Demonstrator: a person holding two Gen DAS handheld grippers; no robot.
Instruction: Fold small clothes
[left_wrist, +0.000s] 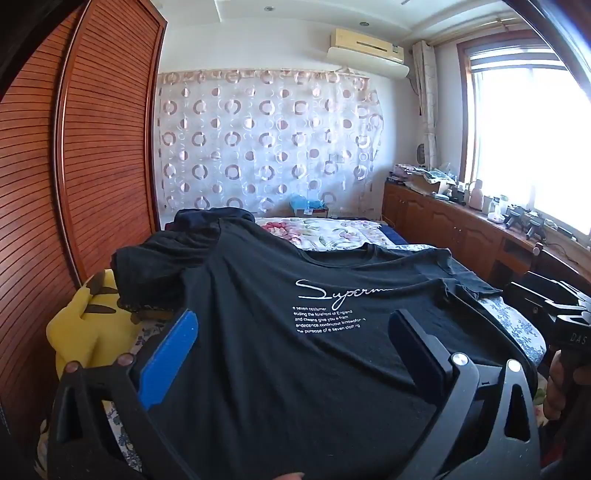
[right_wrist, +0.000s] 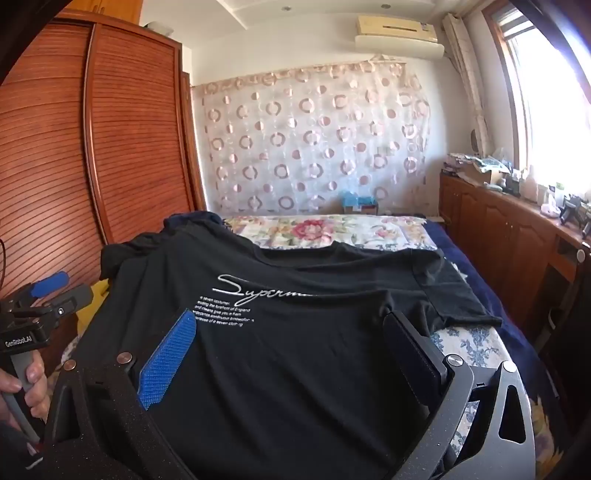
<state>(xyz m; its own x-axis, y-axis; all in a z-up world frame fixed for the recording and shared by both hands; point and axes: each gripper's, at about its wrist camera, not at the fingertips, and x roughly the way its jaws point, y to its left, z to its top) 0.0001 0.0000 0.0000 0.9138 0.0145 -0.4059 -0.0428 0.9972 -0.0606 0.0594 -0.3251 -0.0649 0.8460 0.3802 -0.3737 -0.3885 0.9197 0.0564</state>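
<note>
A black T-shirt (left_wrist: 295, 350) with white "Superm..." lettering lies spread face up on the bed, collar toward the far end; it also shows in the right wrist view (right_wrist: 295, 350). Its right sleeve (right_wrist: 454, 295) lies flat; its left side drapes over a dark heap (left_wrist: 155, 266). My left gripper (left_wrist: 295, 332) is open, its blue and black fingers wide apart over the shirt's lower half, holding nothing. My right gripper (right_wrist: 291, 339) is open the same way over the shirt. The left gripper shows at the left edge of the right wrist view (right_wrist: 48, 295).
A yellow plush toy (left_wrist: 88, 325) lies at the bed's left edge. A floral quilt (right_wrist: 325, 229) covers the far bed. A wooden wardrobe (left_wrist: 74, 166) stands left. A cluttered wooden cabinet (left_wrist: 461, 221) runs along the right under the window.
</note>
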